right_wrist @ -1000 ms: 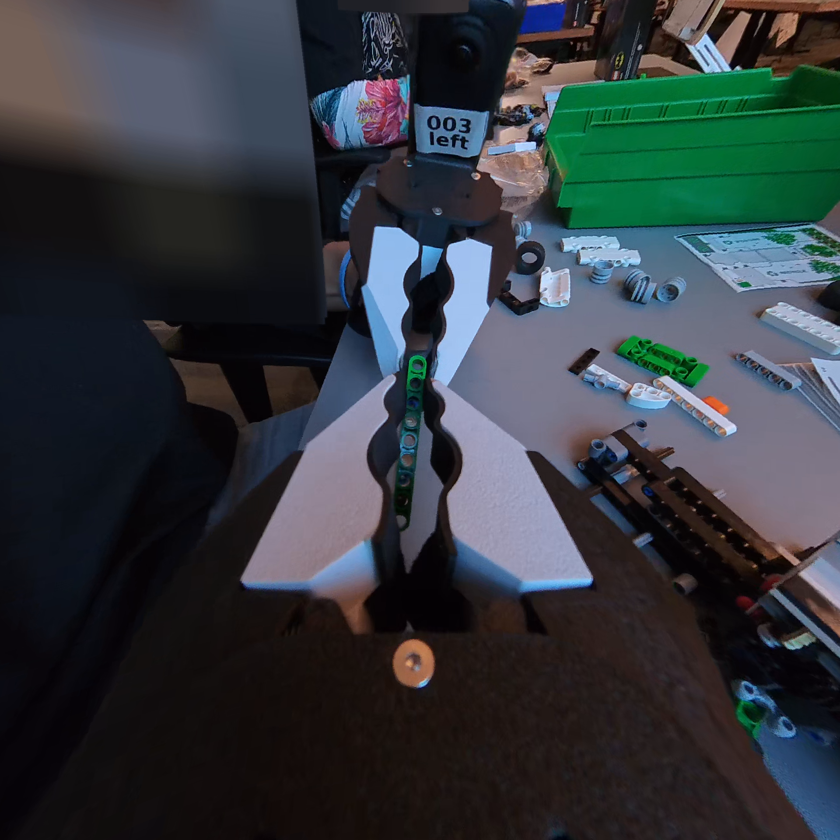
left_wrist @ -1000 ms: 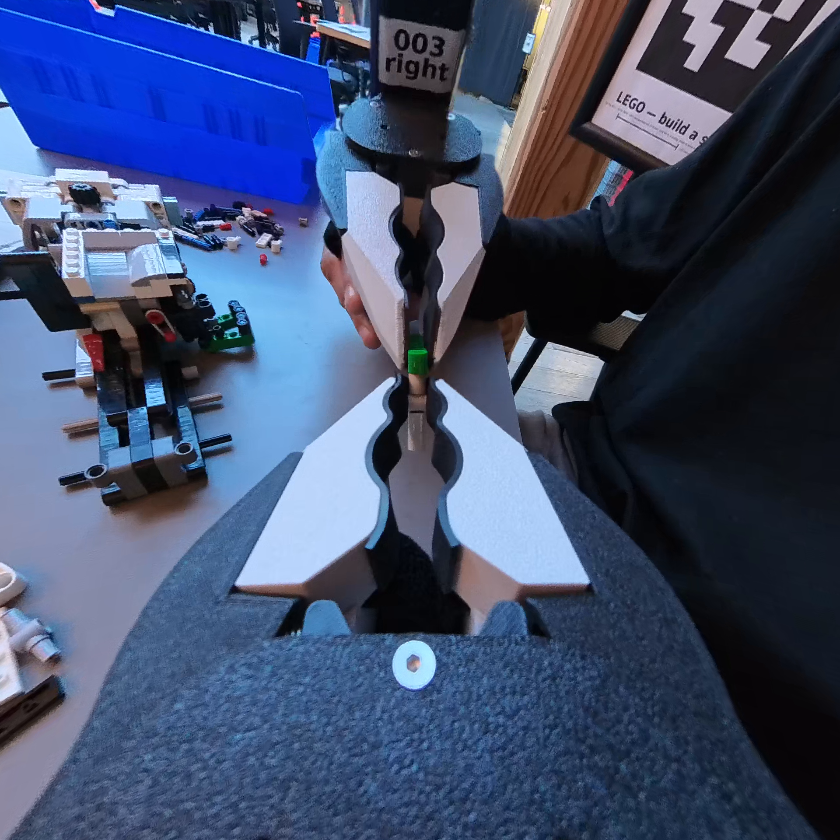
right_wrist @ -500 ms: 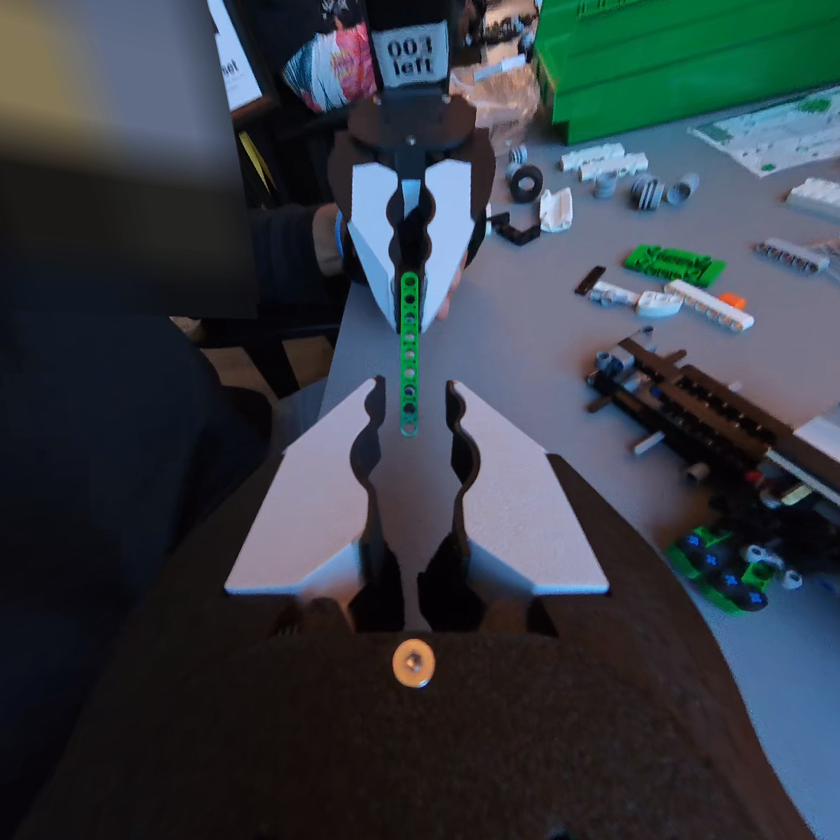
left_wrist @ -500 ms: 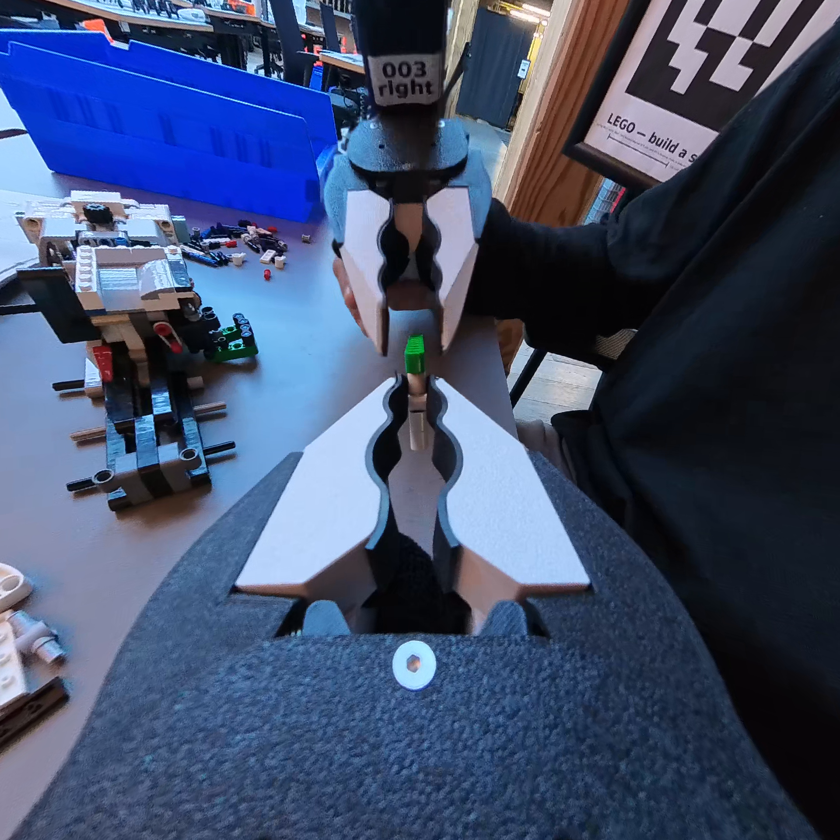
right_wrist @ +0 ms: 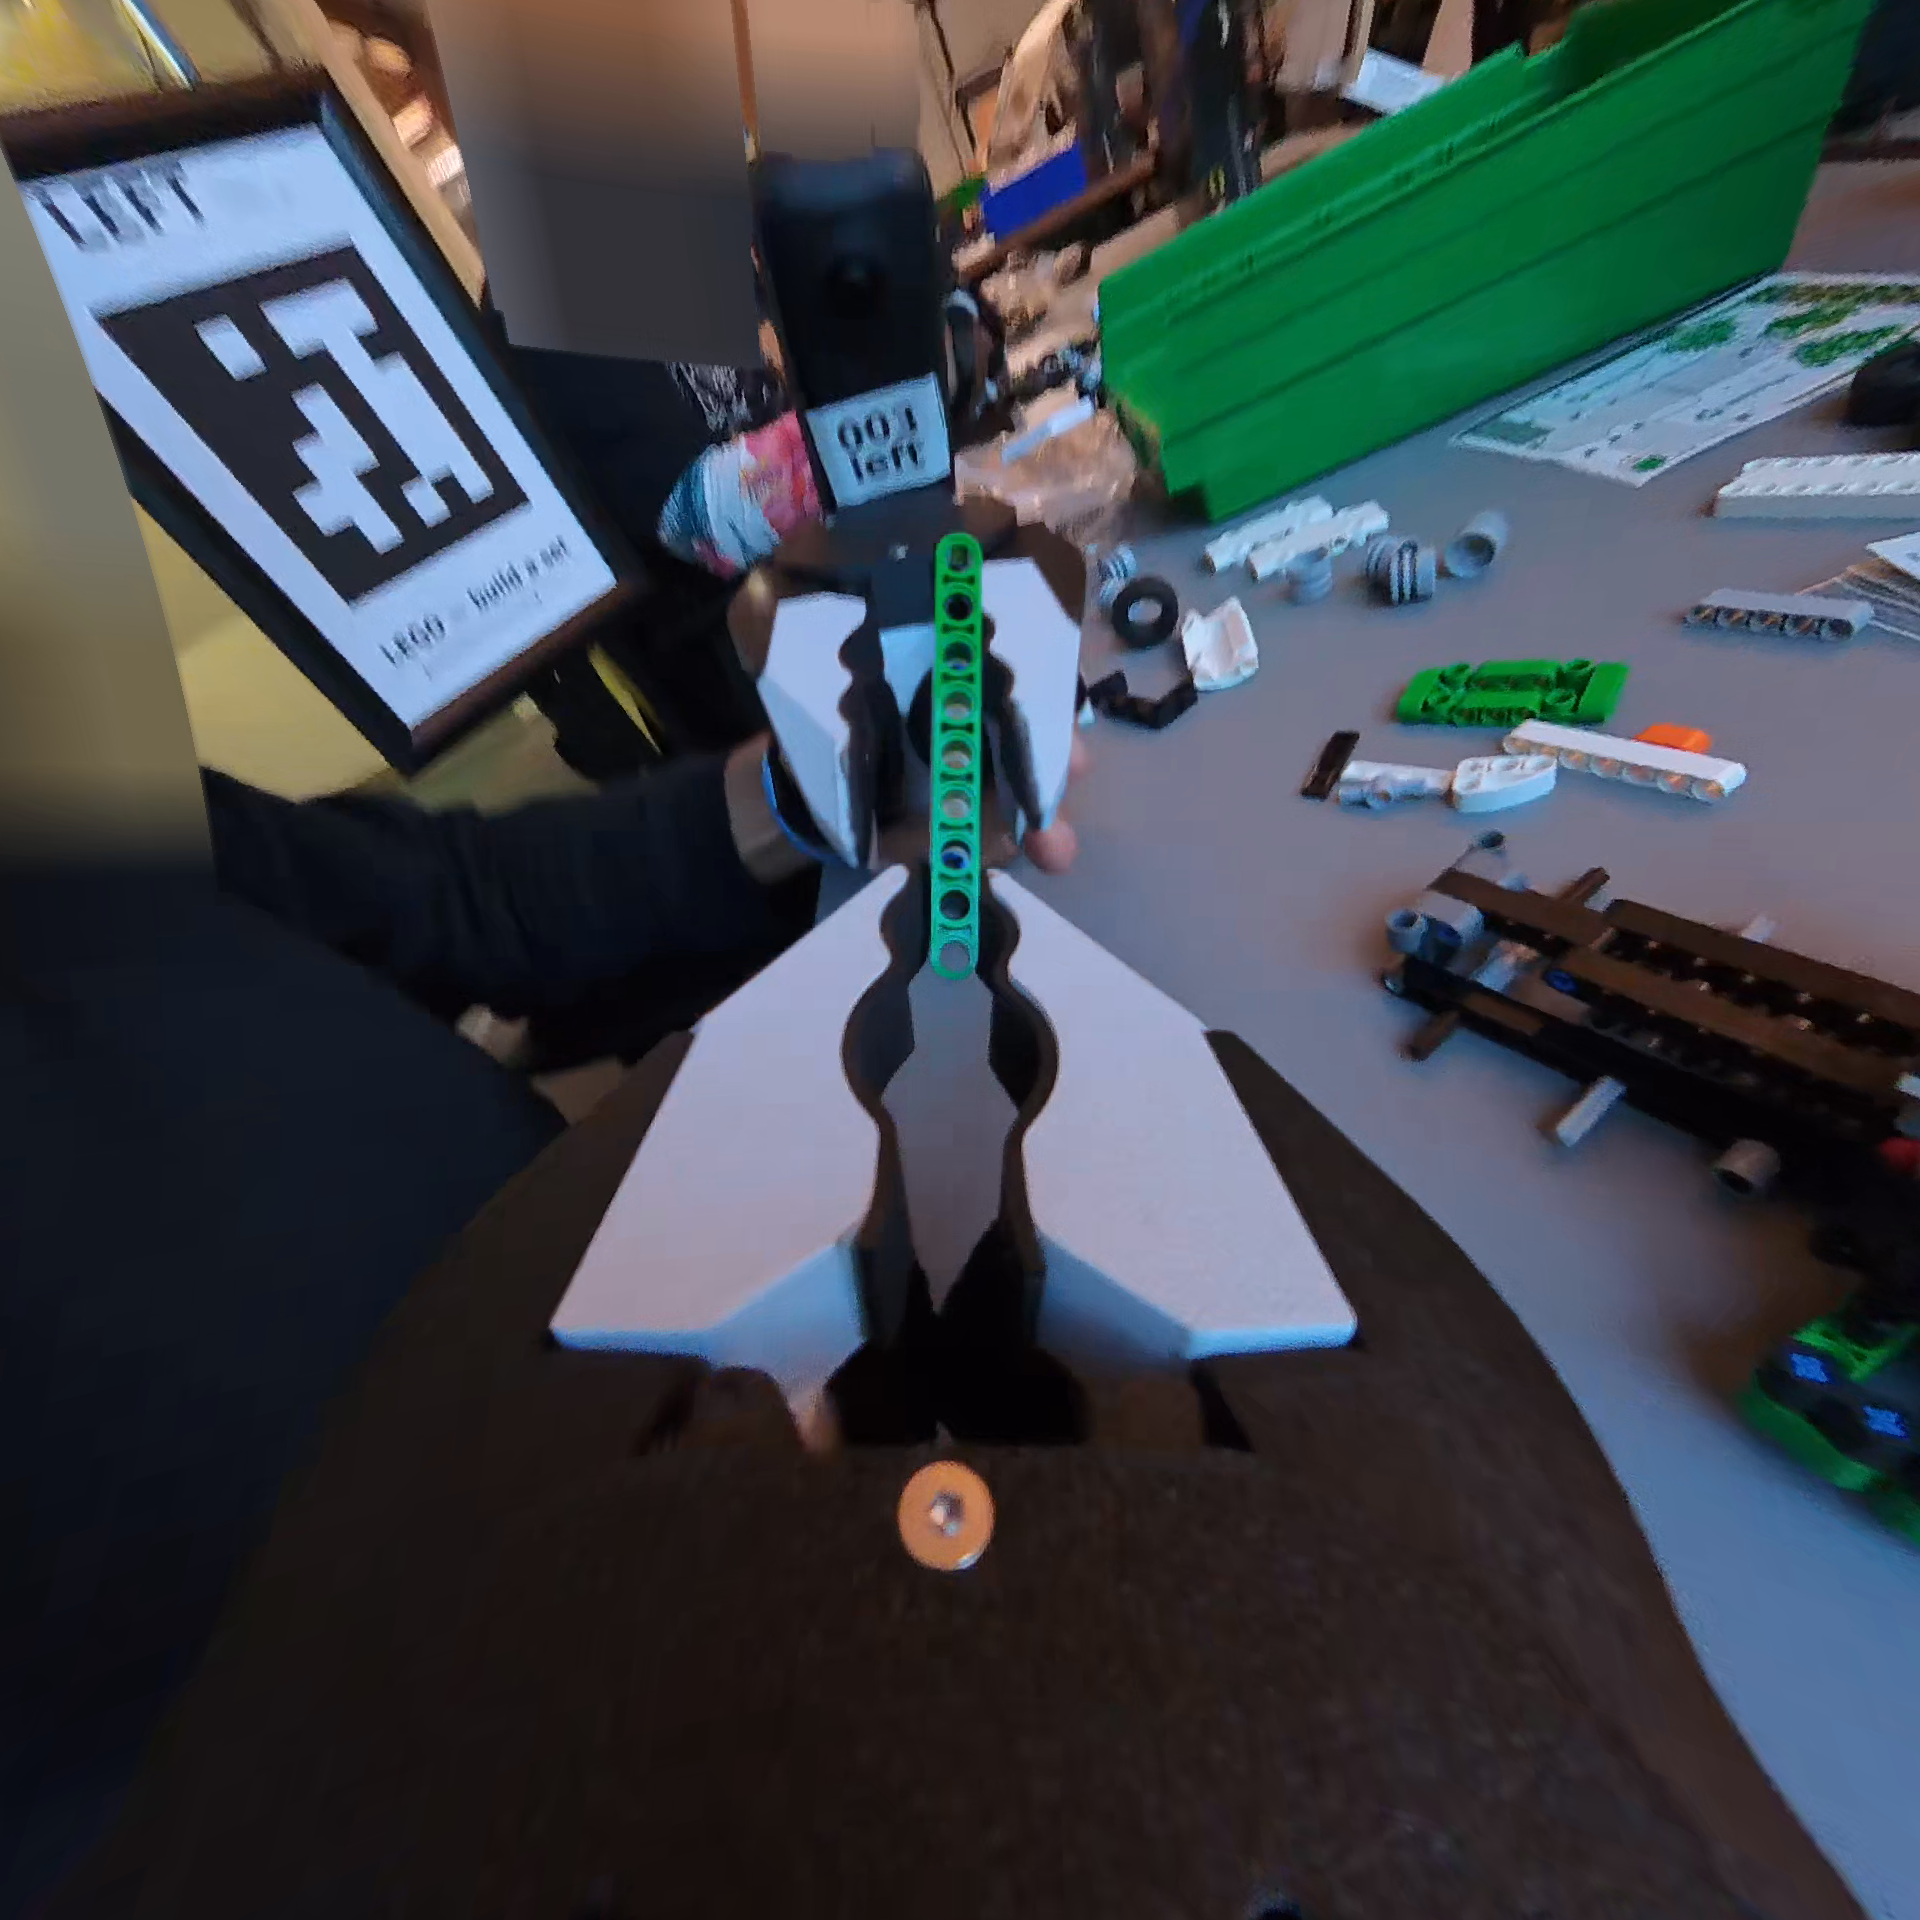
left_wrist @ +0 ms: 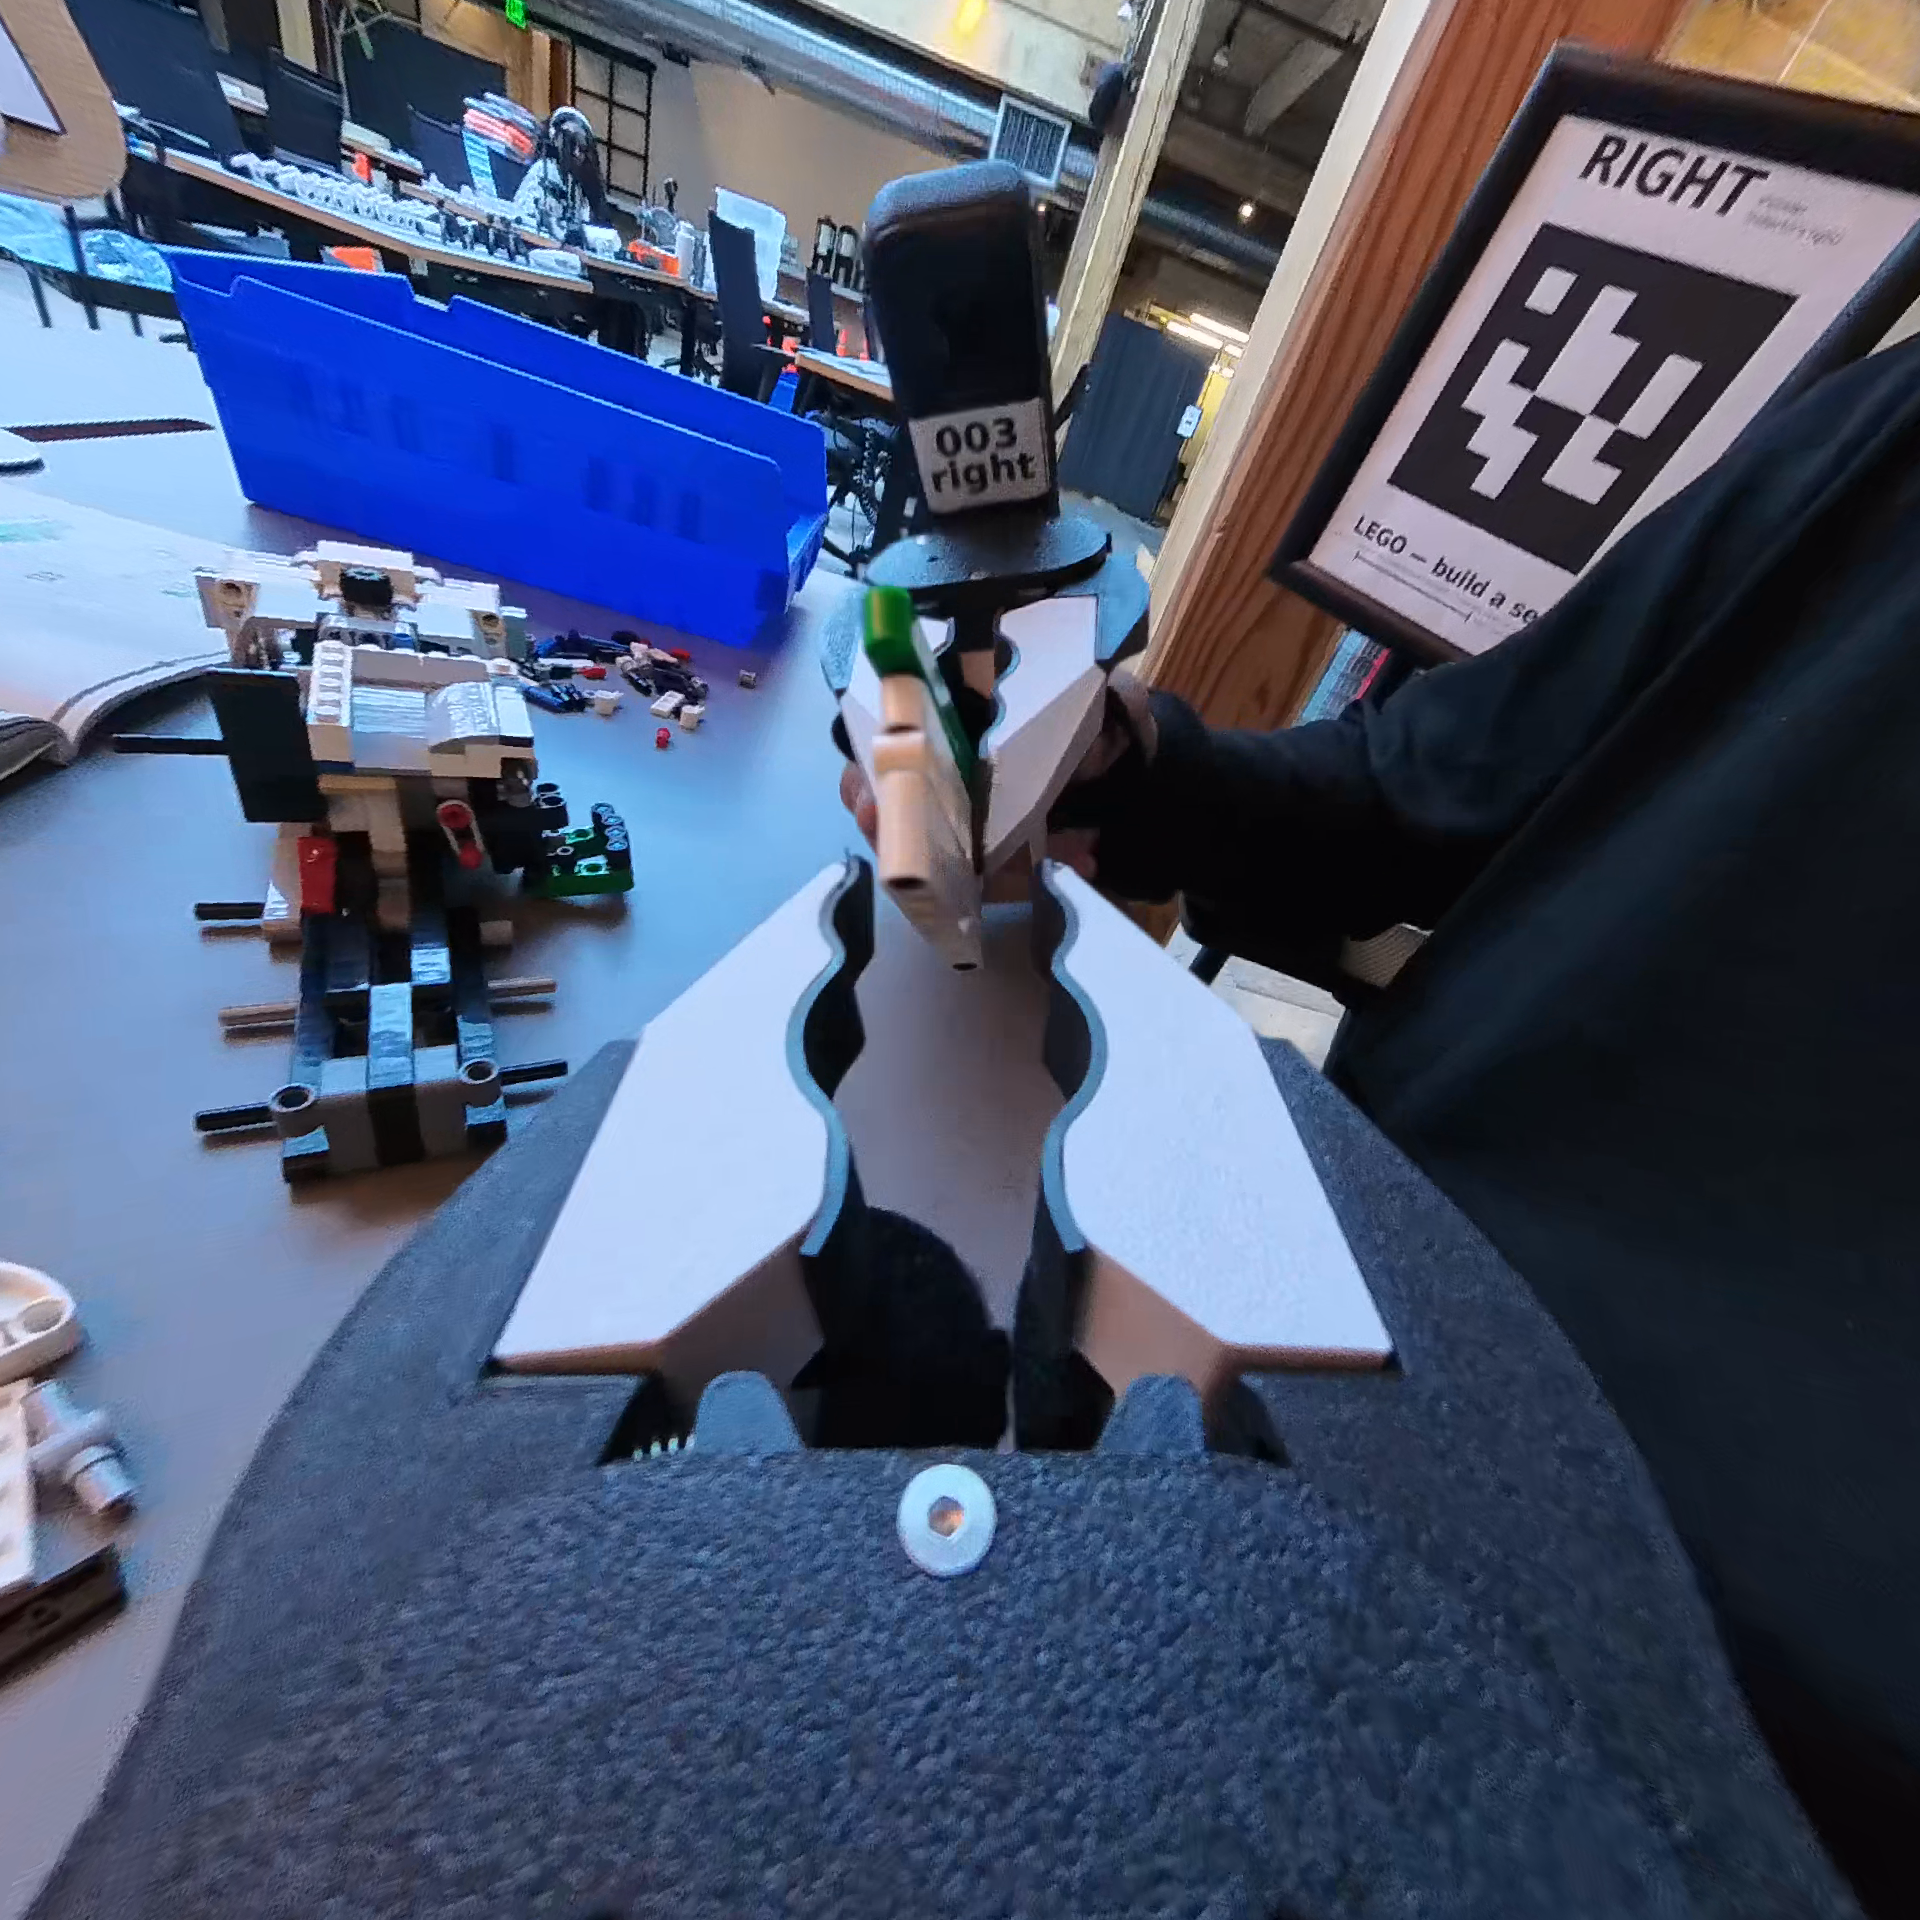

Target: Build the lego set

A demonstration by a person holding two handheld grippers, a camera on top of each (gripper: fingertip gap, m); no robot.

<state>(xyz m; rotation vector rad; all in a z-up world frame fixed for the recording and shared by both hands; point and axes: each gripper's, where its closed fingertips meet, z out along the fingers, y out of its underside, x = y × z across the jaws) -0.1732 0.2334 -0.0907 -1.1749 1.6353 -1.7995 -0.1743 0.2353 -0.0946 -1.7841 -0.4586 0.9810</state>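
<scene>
The right tongs (right_wrist: 945,894) are drawn narrow on the lower end of a long green plastic beam with a row of round holes (right_wrist: 954,748). Their dark wavy pads sit against its two sides. The beam stands nearly upright in the air over the counter's (left_wrist: 717,831) near edge. From the left wrist view, tan pegs are plugged into one face of it.

The left tongs (left_wrist: 951,878) are spread wide. The beam's lower end lies between their tips, with a gap on each side. A person's hand in a dark sleeve (left_wrist: 1299,810) holds the right handle.

Toward the middle of the counter sits a partly built white, grey and black brick vehicle (left_wrist: 384,831), with black axles sticking out at its sides. Behind it, toward the far edge, stands a long blue plastic bin (left_wrist: 499,468), and small loose pieces (left_wrist: 623,675) are scattered just before it.

The right wrist view shows a long green plastic bin (right_wrist: 1455,301) near the far edge, with a printed instruction sheet (right_wrist: 1714,374) beside it. Closer in lie a flat green plate (right_wrist: 1507,691), a white holed beam (right_wrist: 1621,764) and a small black tyre (right_wrist: 1143,613), all apart from one another. A long black frame of holed beams (right_wrist: 1662,1018) lies by the right edge.
</scene>
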